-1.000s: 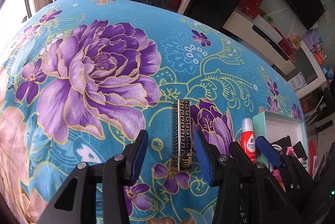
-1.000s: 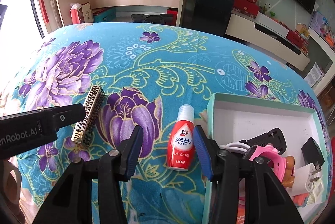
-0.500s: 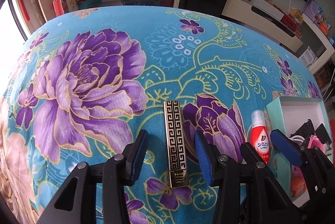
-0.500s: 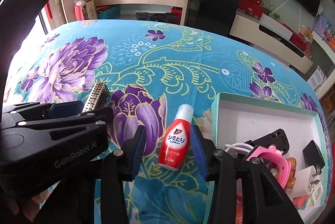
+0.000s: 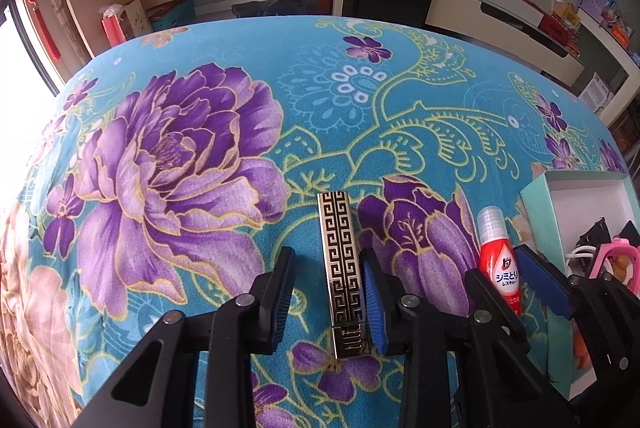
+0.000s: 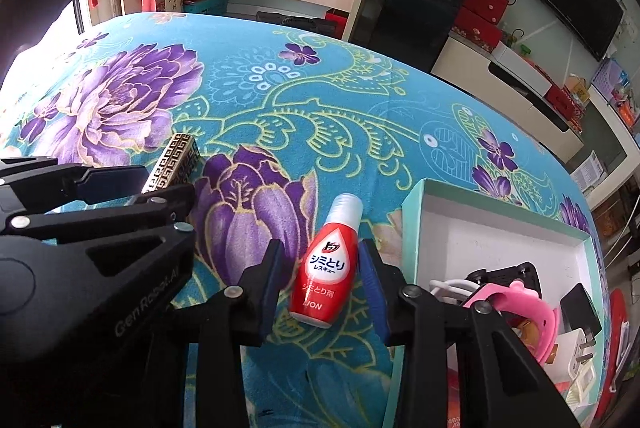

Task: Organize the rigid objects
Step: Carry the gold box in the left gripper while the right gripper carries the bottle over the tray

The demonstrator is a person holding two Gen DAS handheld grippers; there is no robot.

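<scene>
Pale wooden shelving and a dark screen line the room behind a worktop draped in teal cloth [image 5: 360,88] printed with large purple peonies. Everything is placed here relative to the mint-green open cardboard box [image 6: 410,236], which already holds a pink plastic piece [image 6: 524,308] and black chargers and so looks like the collecting place. The left gripper [image 5: 327,254], the one farther from the box, straddles the gold-and-black key-patterned rectangular case [image 5: 340,260]. Its jaws are closing, with the pad nearer the box against the case and a strip of cloth showing at the other. The right gripper [image 6: 320,246], just beside the box's outer wall, has its jaws drawn in narrow on the small red plastic bottle with a clear cap [image 6: 326,268]. Both objects lie flat outside the box, the bottle just beside it and the case beyond a printed purple bud. Each lies lengthwise between its pads, which probably suits gripping the long sides for a lift into the box.
</scene>
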